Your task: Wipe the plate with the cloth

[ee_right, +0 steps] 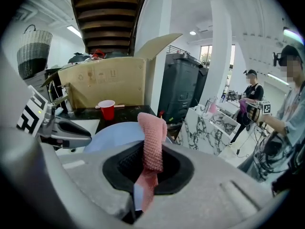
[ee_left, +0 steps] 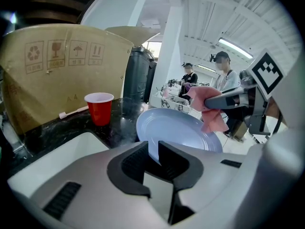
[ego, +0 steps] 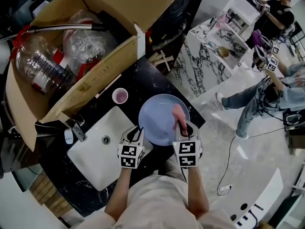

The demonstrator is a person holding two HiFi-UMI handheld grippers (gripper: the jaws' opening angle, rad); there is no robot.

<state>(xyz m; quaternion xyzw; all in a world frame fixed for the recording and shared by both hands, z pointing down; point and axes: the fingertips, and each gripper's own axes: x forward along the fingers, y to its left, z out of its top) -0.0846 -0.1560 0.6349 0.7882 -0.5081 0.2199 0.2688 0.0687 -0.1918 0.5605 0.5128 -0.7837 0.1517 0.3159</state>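
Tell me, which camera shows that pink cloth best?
The right gripper view: the pink cloth fills the centre, knit texture clear, clamped in the right gripper. The left gripper view shows it smaller, over the plate; the head view shows just a small pink strip.

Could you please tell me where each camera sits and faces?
Head view: on the person's head, facing steeply down at the plate and sink; both forearms show.
Left gripper view: on the left gripper, looking along its fingers clamping the plate's rim; right gripper opposite.
Right gripper view: on the right gripper, looking along fingers shut on the cloth.
All three share the plate and red cup.
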